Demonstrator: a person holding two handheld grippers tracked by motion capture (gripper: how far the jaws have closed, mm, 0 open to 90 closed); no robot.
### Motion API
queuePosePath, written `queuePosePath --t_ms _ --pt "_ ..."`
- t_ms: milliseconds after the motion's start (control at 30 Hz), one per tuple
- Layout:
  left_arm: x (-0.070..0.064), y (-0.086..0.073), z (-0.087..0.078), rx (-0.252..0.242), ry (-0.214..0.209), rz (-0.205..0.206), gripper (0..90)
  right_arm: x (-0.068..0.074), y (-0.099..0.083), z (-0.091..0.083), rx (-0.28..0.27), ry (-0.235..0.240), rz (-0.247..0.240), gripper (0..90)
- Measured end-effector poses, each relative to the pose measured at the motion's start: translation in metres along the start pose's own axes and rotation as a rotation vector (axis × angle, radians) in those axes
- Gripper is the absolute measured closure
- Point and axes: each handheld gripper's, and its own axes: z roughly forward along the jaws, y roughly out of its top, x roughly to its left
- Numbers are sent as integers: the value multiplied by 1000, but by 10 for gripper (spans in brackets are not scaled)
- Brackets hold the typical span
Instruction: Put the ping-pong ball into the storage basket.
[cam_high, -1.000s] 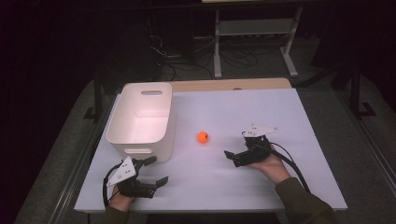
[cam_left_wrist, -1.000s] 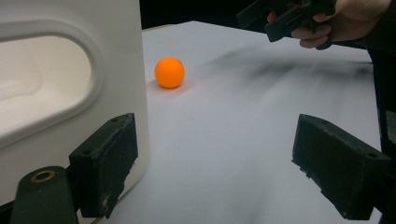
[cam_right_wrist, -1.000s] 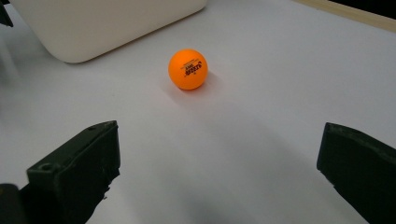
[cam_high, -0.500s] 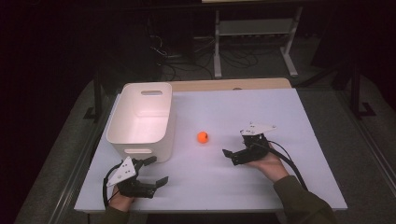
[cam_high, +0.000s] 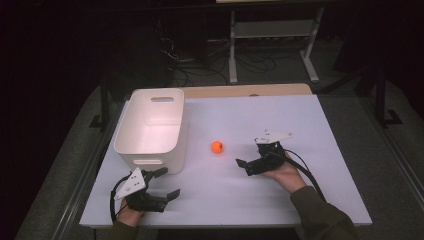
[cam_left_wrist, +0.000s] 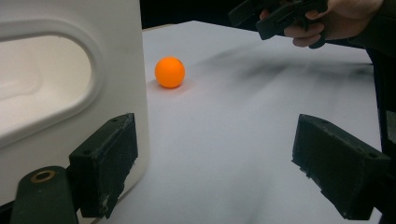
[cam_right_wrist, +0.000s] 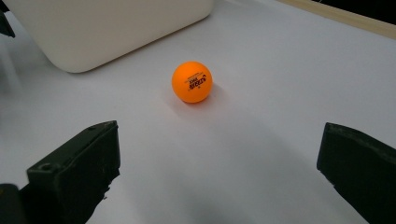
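Clearly nothing is grasped yet: the orange ball (cam_high: 217, 147) lies on the table (cam_high: 300, 130), at 3 o'clock of the white bin (cam_high: 150, 150). The right gripper (cam_high: 243, 166), jaws spread, faces it; the left gripper (cam_high: 167, 182) rests released.

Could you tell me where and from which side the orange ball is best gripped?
Grip the orange ball across its widest middle, one jaw on each side. It is round, so any pair of opposite sides should serve. It sits free on the white table, apart from the white bin. The open right claw already faces it, so coming straight ahead looks simplest.
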Motion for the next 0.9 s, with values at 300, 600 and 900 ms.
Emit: queuePosePath --t_ms 300,600,900 --pt "0 0 0 0 1 1 140 2 4 4 2 6 -6 0" --pt "0 0 0 0 1 1 140 3 7 9 2 12 -7 0" --pt "0 0 0 -1 1 3 140 4 12 15 2 22 -14 0"
